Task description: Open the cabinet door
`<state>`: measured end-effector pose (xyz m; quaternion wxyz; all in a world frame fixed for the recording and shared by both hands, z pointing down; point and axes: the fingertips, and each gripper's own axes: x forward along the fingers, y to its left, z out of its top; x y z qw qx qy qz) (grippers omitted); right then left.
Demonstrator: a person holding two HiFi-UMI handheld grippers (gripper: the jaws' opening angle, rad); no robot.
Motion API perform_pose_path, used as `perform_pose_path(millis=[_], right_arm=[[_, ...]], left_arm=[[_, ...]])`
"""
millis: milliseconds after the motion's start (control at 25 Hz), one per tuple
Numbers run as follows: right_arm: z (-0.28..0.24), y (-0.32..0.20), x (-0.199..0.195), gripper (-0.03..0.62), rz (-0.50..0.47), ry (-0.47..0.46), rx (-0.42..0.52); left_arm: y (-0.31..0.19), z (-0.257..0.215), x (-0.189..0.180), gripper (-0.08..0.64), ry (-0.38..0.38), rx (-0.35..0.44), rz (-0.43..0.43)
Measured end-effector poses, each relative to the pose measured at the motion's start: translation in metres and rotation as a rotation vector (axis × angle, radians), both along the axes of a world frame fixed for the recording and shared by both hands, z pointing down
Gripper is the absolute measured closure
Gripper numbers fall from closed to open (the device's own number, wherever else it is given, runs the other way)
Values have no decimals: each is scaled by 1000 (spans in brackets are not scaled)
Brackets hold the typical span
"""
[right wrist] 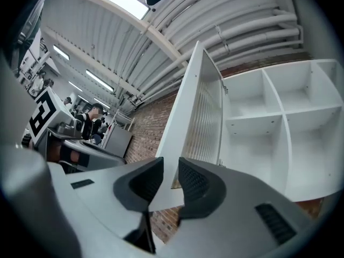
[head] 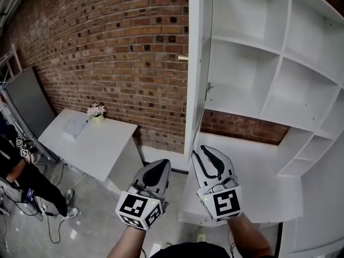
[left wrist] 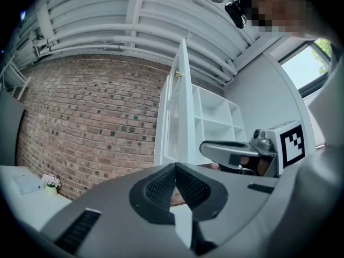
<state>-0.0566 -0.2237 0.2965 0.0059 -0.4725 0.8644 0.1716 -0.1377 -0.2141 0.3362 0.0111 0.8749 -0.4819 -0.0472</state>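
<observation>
White cabinet (head: 279, 90), its shelves cut off by the frame; cabinet door (head: 196, 63) swung wide, seen edge-on.
Right gripper (head: 207, 151): fingers slightly apart, door's lower edge in the gap, contact unclear. Left gripper (head: 160, 165): fingers closed on nothing. Brass knob (head: 183, 58) half hidden.

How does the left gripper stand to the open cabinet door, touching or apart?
Apart. In the head view the left gripper ends short of the cabinet door, with a clear gap between them.

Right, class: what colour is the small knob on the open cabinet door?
The small metal knob is gold-coloured, seen best in the head view.
</observation>
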Motion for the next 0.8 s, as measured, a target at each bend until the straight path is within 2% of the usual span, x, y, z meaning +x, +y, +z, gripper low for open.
perform_pose_path(millis=[240,800], right_arm=[[4,-1,23,548,27,-45,-18],[29,-1,57,572,80,-106,-129]], left_arm=[[-1,1,1,560,2,-1,6],[4,-1,0,560,-6,-5,14]])
